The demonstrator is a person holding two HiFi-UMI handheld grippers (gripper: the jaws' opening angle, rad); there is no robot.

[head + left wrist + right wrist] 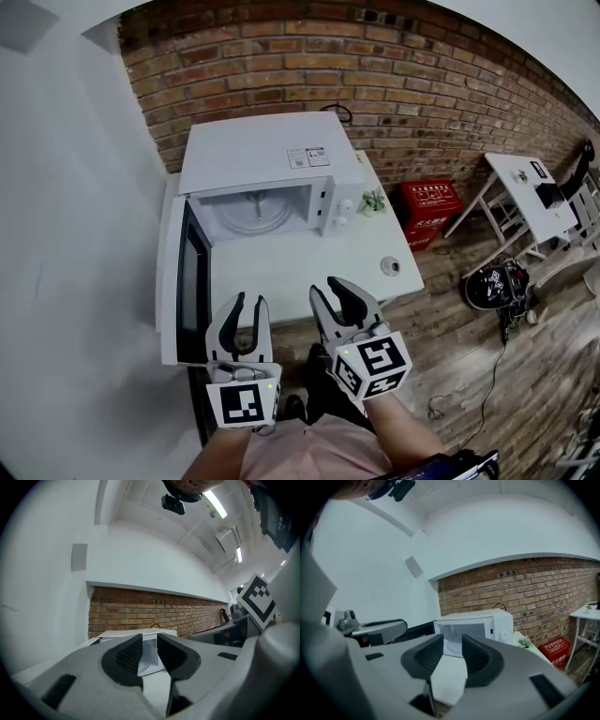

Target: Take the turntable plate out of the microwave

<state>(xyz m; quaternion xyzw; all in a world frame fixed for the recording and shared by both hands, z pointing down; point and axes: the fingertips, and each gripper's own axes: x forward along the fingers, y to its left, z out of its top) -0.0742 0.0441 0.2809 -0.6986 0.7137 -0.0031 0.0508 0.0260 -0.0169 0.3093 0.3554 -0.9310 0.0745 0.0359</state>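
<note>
A white microwave point(258, 155) stands on a white table point(309, 267) against the brick wall, its door point(192, 281) swung wide to the left. Inside the cavity the clear turntable plate point(255, 211) lies flat. Both grippers hover short of the table's near edge, pointing at the oven. My left gripper point(248, 302) is open and empty, in line with the door. The right gripper point(328, 289) is also open, holding nothing. In the left gripper view the jaws point(149, 641) frame the microwave point(151, 660). In the right gripper view the jaws point(452, 645) frame the open cavity point(464, 632).
A small potted plant point(373, 200) and a round white object point(390, 265) sit on the table right of the microwave. On the floor are a red crate point(429, 208) and dark gear with cables point(492, 286). A white side table point(525, 192) stands at far right.
</note>
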